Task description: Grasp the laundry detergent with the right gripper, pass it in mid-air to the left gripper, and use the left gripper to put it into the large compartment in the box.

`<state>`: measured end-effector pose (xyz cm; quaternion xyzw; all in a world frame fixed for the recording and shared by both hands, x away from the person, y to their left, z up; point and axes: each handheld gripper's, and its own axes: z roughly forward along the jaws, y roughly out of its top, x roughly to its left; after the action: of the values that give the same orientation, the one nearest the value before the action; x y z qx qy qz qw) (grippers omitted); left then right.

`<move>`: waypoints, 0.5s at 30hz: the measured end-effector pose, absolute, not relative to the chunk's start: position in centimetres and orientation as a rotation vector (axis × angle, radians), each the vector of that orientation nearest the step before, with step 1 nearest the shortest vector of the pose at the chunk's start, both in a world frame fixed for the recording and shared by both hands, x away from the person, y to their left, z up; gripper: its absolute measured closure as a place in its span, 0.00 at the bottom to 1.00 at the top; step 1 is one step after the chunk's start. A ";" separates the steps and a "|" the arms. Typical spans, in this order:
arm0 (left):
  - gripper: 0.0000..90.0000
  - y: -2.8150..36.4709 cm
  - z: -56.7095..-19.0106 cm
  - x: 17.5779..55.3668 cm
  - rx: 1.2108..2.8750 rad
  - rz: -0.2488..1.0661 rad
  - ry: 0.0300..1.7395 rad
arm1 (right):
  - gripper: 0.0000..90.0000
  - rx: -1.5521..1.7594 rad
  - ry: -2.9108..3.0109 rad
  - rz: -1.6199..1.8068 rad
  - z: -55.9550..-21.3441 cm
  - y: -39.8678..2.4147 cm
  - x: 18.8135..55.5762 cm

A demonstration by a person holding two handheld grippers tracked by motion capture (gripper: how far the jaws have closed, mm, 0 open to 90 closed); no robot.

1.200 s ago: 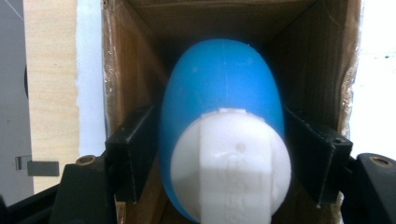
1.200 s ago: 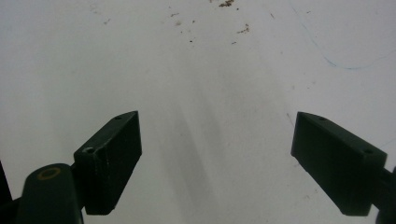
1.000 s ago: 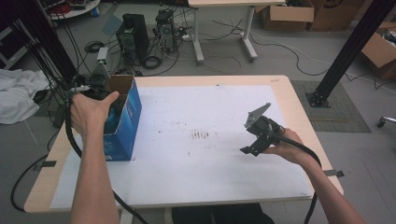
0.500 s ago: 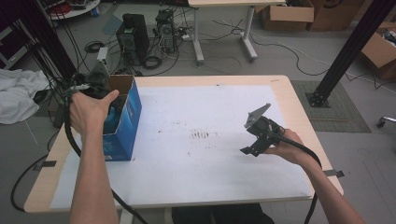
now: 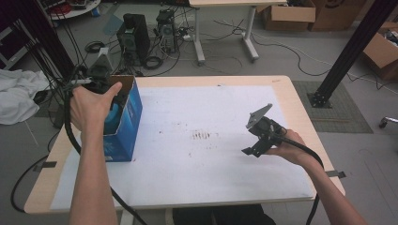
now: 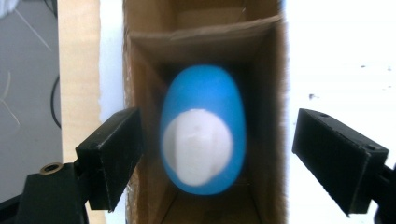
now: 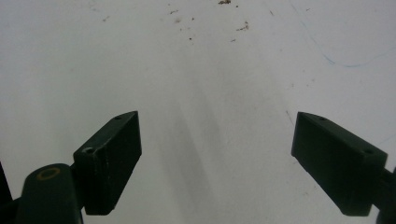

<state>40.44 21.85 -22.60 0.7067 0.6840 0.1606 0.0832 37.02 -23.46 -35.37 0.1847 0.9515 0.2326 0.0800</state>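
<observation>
Your left gripper (image 6: 217, 158) hangs over the open top of the blue cardboard box (image 5: 126, 123), which stands on the left part of the table (image 5: 286, 89). Its jaws have just been opening and now stand wide; nothing is pressed between them. In the left gripper view, a blue oval object with a white end (image 6: 201, 140) sits down inside the box, blurred, framed by the brown cardboard walls. Neither pad touches it. Your left hand (image 5: 91, 105) covers much of the box opening in the high view, where a patch of the blue object shows beside the thumb.

Your right gripper (image 7: 215, 158) sits well apart, over the right part of the white sheet (image 5: 211, 112) that covers the tabletop. Its jaws are spread wide with only bare sheet between them. Brown smudges (image 5: 202, 136) mark the middle of the sheet.

Obstructions near the box: the box walls close in on both sides of the object. The left gripper's black cable (image 5: 70, 136) hangs past the left table edge. Behind the table, computer towers (image 5: 133, 35) and loose cables lie on the floor.
</observation>
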 end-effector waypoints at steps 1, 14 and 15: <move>0.19 21.6 -22.3 40.4 2.110 0.488 2.033 | 0.18 0.554 2.845 0.696 -35.3 -23.5 37.0; 0.19 14.7 -17.8 38.8 2.356 0.527 1.580 | 0.18 0.562 2.850 0.685 -35.3 -23.4 36.9; 0.19 13.6 -17.9 38.5 2.417 0.505 1.472 | 0.18 0.565 2.851 0.681 -35.2 -23.4 36.9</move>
<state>38.54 13.63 -17.90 0.8332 0.5076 0.1741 0.1332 36.89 -23.43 -35.18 0.1886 0.9522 0.2274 0.0782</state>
